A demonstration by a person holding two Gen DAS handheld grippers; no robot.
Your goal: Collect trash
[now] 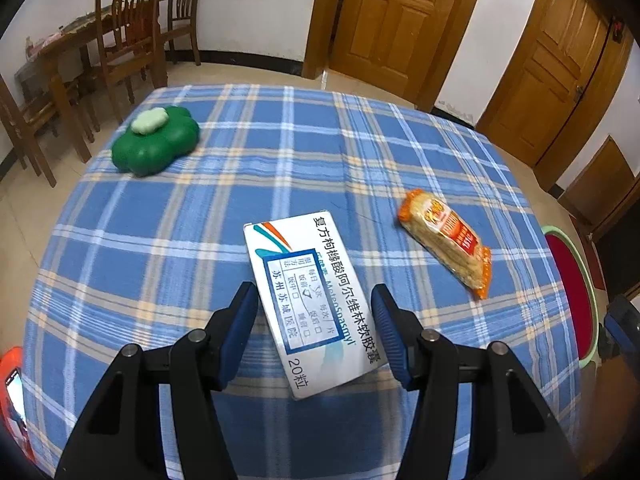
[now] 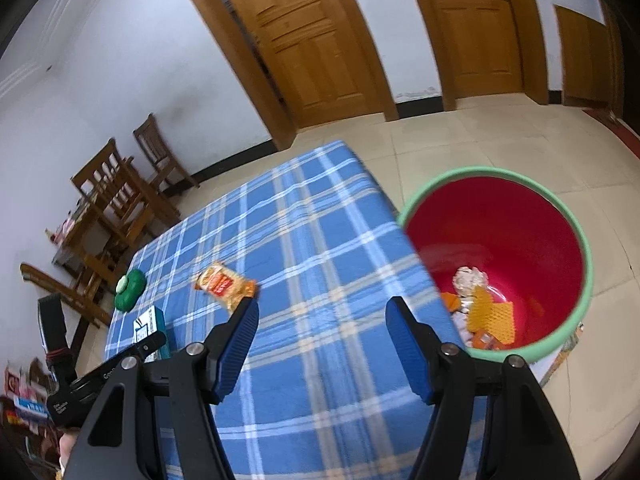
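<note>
A white medicine box [image 1: 316, 300] lies flat on the blue plaid tablecloth [image 1: 200, 220]. My left gripper [image 1: 314, 298] is open, its fingers on either side of the box's near half without touching it. An orange snack packet [image 1: 446, 242] lies to the right of the box. In the right wrist view, my right gripper [image 2: 322, 306] is open and empty above the table's near right part. The snack packet [image 2: 226, 284] and the box [image 2: 150, 330] lie to its left. A red bin with a green rim [image 2: 500, 256] stands on the floor beside the table and holds several pieces of trash.
A green flower-shaped container [image 1: 156, 146] with a pale lid sits at the table's far left. Wooden chairs [image 1: 128, 32] and a wooden table stand by the wall beyond. Wooden doors [image 1: 392, 20] line the far wall. The bin's rim [image 1: 576, 292] shows at the right table edge.
</note>
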